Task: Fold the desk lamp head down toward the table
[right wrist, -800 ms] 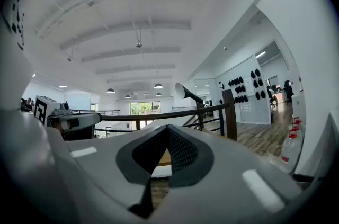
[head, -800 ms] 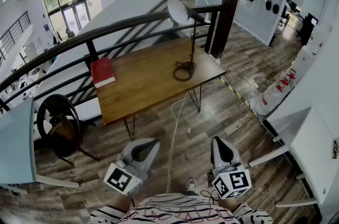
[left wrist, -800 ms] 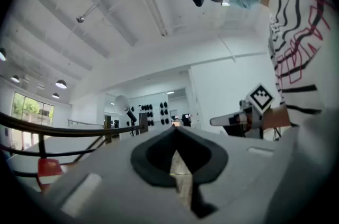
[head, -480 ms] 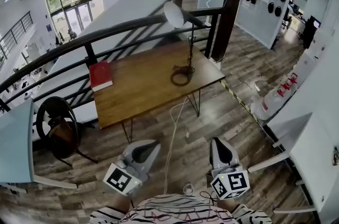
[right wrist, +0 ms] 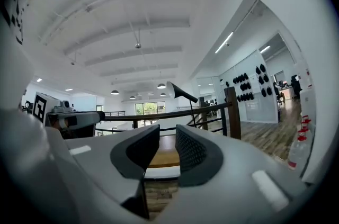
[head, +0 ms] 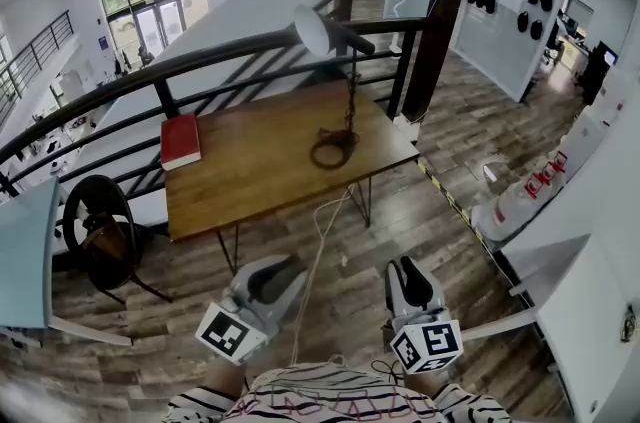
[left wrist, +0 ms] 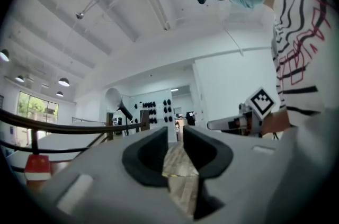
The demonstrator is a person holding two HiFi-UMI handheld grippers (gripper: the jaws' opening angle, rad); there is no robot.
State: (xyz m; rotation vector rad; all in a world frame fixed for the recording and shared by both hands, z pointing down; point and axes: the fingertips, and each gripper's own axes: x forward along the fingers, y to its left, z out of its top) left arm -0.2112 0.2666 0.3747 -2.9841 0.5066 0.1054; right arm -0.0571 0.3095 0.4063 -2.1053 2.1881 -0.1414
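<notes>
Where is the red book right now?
Head view: the book lies on the table's left end, beside the railing, well left of the lamp.

Red book [head: 180,140] lying flat near black railing [head: 240,44]; round black chair [head: 95,226], perhaps stool, on wood floor [head: 470,131].

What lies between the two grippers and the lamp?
Head view: wood floor with a white cord running along it, then bare tabletop up to the lamp.
</notes>
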